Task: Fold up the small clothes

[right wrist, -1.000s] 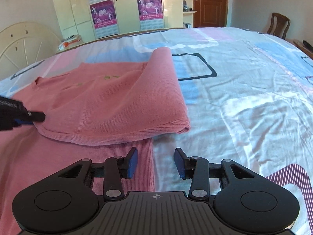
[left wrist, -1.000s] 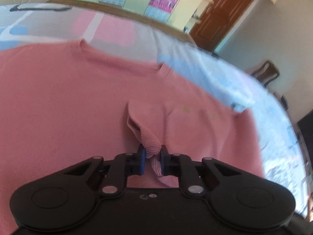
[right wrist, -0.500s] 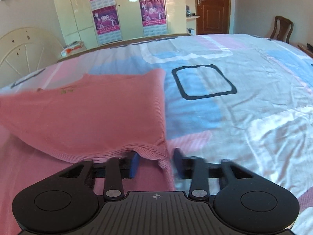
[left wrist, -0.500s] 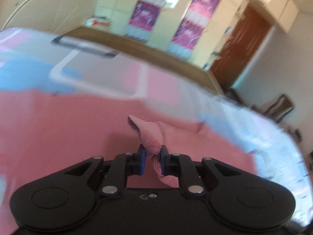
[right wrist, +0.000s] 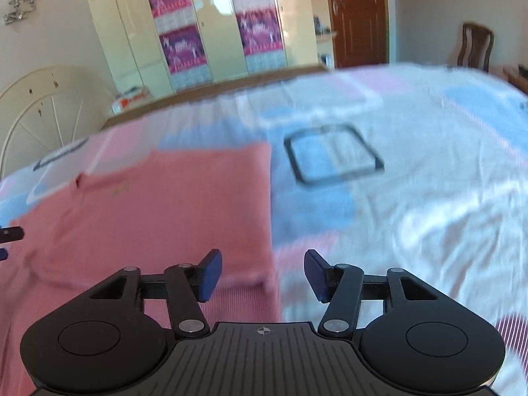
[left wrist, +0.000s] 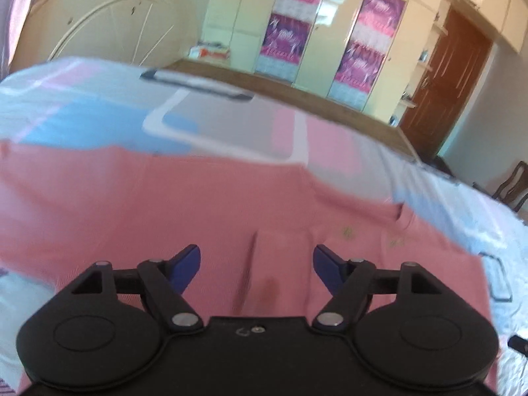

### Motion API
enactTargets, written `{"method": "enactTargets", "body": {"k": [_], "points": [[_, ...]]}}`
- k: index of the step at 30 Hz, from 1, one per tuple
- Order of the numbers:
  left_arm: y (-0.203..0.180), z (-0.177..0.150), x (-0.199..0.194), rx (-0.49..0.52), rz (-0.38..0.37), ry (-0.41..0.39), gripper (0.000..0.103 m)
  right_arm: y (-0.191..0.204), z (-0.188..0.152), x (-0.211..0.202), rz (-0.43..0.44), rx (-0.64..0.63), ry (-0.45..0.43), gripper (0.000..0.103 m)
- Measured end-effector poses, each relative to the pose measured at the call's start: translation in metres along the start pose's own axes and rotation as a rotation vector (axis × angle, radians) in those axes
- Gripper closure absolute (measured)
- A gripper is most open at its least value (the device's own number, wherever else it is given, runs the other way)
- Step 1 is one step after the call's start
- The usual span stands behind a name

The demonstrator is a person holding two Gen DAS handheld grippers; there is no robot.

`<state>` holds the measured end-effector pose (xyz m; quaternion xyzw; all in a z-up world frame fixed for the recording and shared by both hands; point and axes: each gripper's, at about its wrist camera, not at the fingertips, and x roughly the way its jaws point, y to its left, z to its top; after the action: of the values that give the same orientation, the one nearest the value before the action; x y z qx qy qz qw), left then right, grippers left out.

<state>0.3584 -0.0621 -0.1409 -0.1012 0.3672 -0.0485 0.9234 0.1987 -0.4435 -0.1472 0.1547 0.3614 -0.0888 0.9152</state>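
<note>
A pink knit top (left wrist: 171, 204) lies on the bed, one side folded over the rest. In the right wrist view the folded layer (right wrist: 171, 204) lies flat with a straight right edge. My left gripper (left wrist: 256, 264) is open and empty just above the pink fabric. My right gripper (right wrist: 262, 274) is open and empty over the lower right corner of the folded layer. The tip of the left gripper (right wrist: 10, 234) shows at the left edge of the right wrist view. Both views are blurred by motion.
The bed sheet (right wrist: 412, 198) is white with pink and blue patches and a black square outline (right wrist: 333, 151). A cream headboard (left wrist: 99, 23) stands at the left, wardrobes with posters (right wrist: 211, 26) behind, a brown door (right wrist: 356, 16) and a wooden chair (right wrist: 475, 46) at the right.
My left gripper has opened and let go of the pink fabric it was pinching. The folded layer has dropped flat. My right gripper has stayed open and moved a little.
</note>
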Motion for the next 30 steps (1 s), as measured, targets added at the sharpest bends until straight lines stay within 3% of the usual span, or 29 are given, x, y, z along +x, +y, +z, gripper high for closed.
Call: {"method": "enactTargets", "body": {"k": [3, 4, 6, 12, 13, 14, 16, 18, 23, 26, 30], "points": [[-0.019, 0.003, 0.006, 0.047, -0.04, 0.007, 0.03, -0.001, 0.023, 0.023, 0.002, 0.015, -0.002, 0.05], [-0.026, 0.002, 0.013, 0.061, -0.049, 0.017, 0.03, 0.0, 0.031, 0.035, -0.002, 0.011, 0.004, 0.059], [-0.036, -0.003, 0.032, 0.085, -0.055, 0.043, 0.03, 0.002, 0.044, 0.06, 0.005, 0.007, 0.025, 0.064], [-0.033, -0.022, 0.068, 0.093, -0.008, 0.131, 0.031, -0.008, 0.07, 0.119, 0.024, 0.114, 0.081, 0.065], [-0.032, -0.024, 0.071, 0.097, -0.001, 0.135, 0.031, -0.009, 0.073, 0.125, 0.019, 0.113, 0.086, 0.078], [-0.033, -0.027, 0.071, 0.124, 0.014, 0.115, 0.031, -0.009, 0.074, 0.129, 0.01, 0.094, 0.083, 0.085], [-0.036, -0.029, 0.071, 0.166, 0.033, 0.112, 0.03, -0.004, 0.075, 0.129, -0.014, 0.045, 0.072, 0.087], [-0.035, -0.029, 0.07, 0.168, 0.038, 0.112, 0.03, -0.001, 0.07, 0.13, -0.114, -0.031, 0.029, 0.088], [-0.027, -0.02, 0.06, 0.113, 0.039, 0.138, 0.027, 0.003, 0.069, 0.11, -0.106, -0.024, -0.005, 0.087], [-0.015, -0.014, 0.045, 0.078, 0.038, 0.127, 0.023, 0.026, 0.066, 0.084, -0.039, -0.059, -0.036, 0.086], [0.014, -0.008, 0.014, 0.059, 0.053, 0.099, 0.02, 0.067, 0.044, 0.06, 0.089, -0.105, 0.0, 0.084]]}}
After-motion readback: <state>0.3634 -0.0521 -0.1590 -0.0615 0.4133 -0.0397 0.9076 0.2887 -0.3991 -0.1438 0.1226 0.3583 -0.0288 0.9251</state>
